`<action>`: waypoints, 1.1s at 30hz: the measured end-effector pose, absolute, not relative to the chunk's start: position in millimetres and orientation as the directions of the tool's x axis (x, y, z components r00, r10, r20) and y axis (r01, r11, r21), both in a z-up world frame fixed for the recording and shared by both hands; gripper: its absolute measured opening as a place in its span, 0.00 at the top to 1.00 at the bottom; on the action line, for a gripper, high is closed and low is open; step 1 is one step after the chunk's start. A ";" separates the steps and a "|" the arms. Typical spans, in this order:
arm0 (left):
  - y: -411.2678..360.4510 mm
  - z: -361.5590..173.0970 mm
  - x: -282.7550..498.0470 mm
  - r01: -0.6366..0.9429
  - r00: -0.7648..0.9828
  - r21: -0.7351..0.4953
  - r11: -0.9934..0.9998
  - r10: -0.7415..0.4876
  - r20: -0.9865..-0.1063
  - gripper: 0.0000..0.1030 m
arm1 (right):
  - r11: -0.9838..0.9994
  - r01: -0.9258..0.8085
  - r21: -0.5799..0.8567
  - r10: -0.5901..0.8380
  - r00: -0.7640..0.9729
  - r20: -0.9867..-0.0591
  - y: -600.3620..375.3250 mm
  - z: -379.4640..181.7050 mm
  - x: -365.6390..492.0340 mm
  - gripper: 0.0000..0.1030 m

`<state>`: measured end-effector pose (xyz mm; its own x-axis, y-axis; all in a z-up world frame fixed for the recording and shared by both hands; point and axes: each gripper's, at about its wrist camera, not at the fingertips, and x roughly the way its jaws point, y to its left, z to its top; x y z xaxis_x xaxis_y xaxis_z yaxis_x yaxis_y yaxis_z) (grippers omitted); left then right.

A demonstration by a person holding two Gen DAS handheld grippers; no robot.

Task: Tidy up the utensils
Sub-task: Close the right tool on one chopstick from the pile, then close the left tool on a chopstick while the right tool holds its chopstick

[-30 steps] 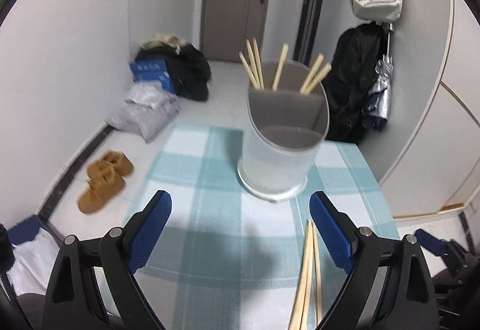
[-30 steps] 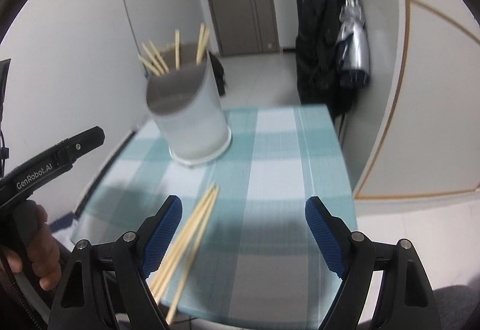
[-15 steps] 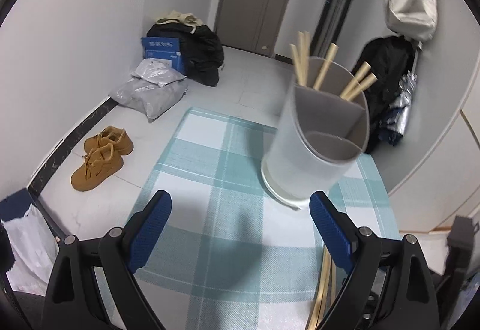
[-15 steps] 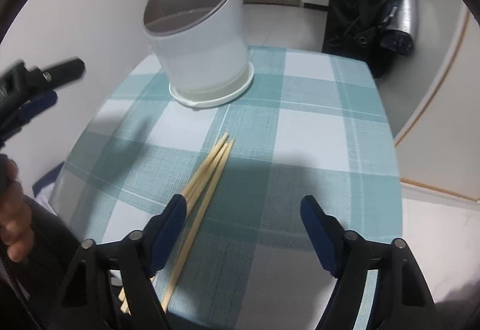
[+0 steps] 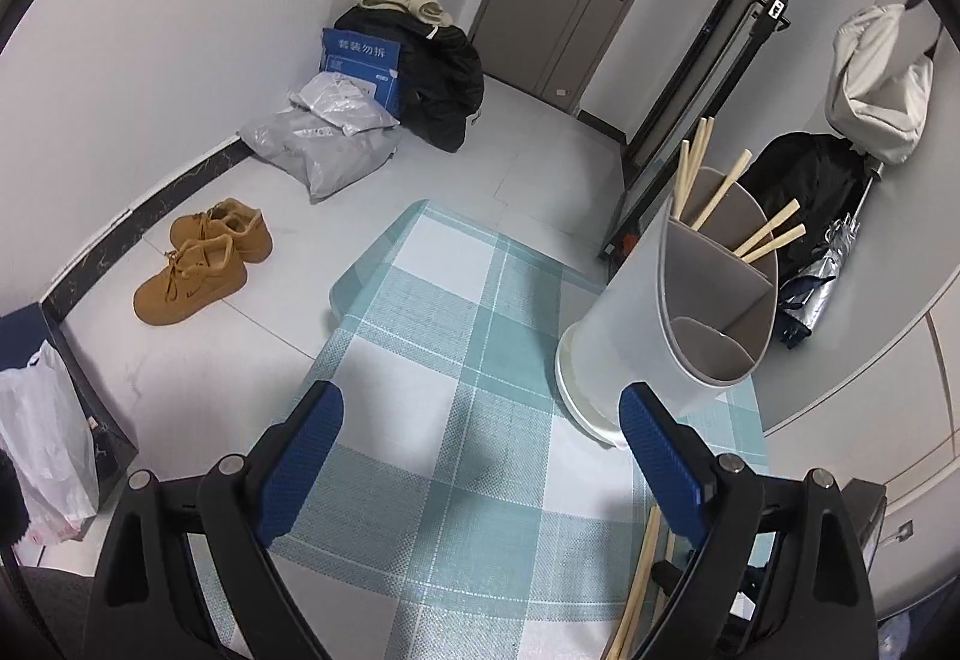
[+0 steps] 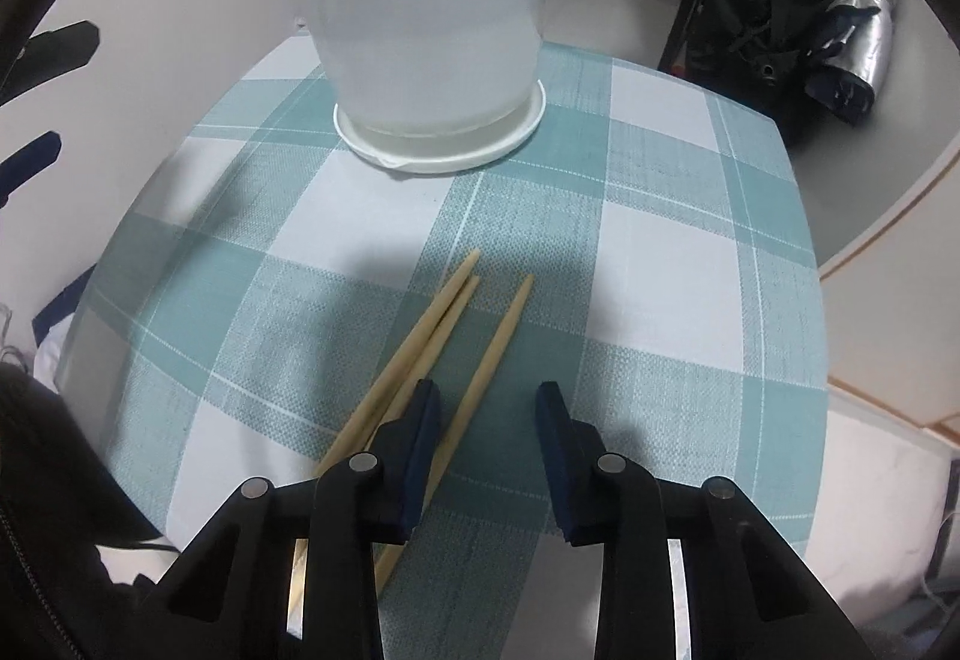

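Three chopsticks lie loose on the checked tablecloth, tips pointing toward the utensil holder: two side by side and touching, and one a little apart on their right. That single stick runs between the blue pads of my right gripper. A second ago those jaws stood wide and high above the cloth with the sticks off to their left; now I have them low over the sticks, with the jaws closing around the lone one. The left pad looks to be resting against or over the pair as well, though I can't be sure from this angle whether it touches them or just hides them. The pads are not yet pressing on anything I can see.

The holder stands on its white saucer at the far side of the table, well apart from the loose sticks. In the left wrist view its rear compartment already carries several chopsticks, and the front one looks empty.

My left gripper hangs spread wide with nothing between its pads. It has drifted sideways, so the holder now sits to its right instead of straight ahead.

I judge the pick is a moment from done; the lift and drop into the holder remain.
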<state>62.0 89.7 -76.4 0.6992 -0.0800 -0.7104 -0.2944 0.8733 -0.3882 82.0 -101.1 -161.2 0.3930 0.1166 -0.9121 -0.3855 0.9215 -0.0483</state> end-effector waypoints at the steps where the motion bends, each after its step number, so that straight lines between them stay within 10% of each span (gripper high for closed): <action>1: 90.7 -77.3 62.7 -0.295 0.695 -0.394 0.870 -0.087 -0.713 0.12 | 0.921 -0.387 -0.048 0.116 0.391 -0.913 -100.3 -161.2 85.0 0.70; 7: 92.0 -79.3 64.4 -0.312 0.682 -0.370 0.875 -0.065 -0.728 0.12 | 0.916 -0.399 -0.052 0.117 0.388 -0.914 -95.0 -161.6 114.8 0.71; 13: 86.8 -85.8 67.3 -0.305 0.658 -0.337 0.891 -0.059 -0.751 0.12 | 0.909 -0.416 -0.017 0.154 0.374 -0.915 -93.9 -160.2 128.3 0.96; 33: -9.7 -123.2 63.7 0.055 0.428 -0.160 0.986 -0.168 -0.888 0.12 | 0.800 -0.158 0.579 0.569 0.505 -0.649 -219.0 -117.1 133.9 0.97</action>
